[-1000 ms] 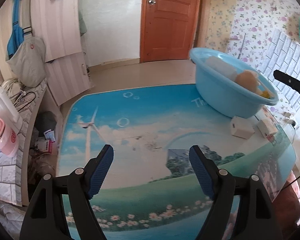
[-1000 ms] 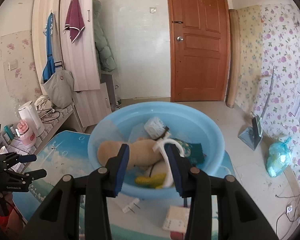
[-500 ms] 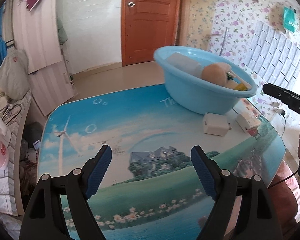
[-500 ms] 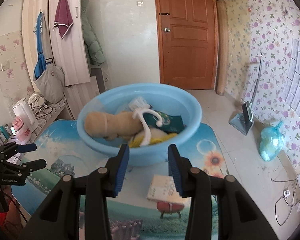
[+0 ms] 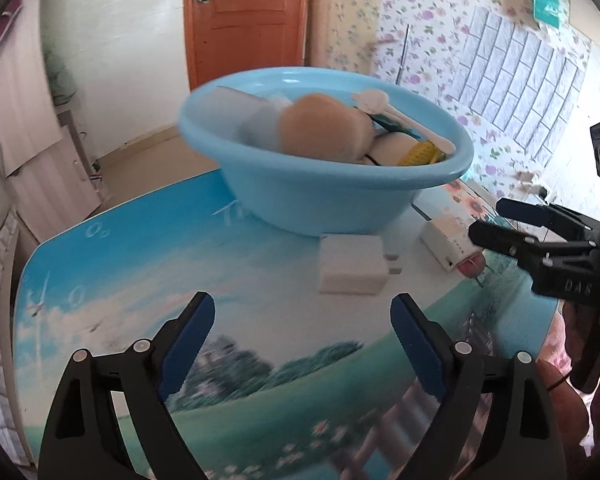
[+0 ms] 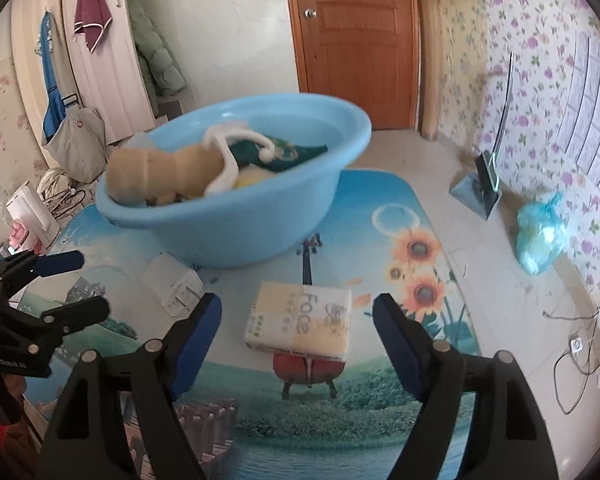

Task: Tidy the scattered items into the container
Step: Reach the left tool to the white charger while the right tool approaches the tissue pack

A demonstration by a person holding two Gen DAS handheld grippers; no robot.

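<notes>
Right wrist view: the tissue pack (image 6: 298,318) near the tabletop's right edge, in front of the blue basin (image 6: 236,216), should be squeezed gently by the wide-apart right gripper (image 6: 298,326).

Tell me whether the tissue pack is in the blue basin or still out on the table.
Out. The tissue pack lies flat on the table, in front of the blue basin, between the open right gripper's fingers, untouched.

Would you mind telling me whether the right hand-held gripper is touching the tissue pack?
Apart: the right wrist view shows the right hand-held gripper open, table visible between each fingertip and the tissue pack.
</notes>
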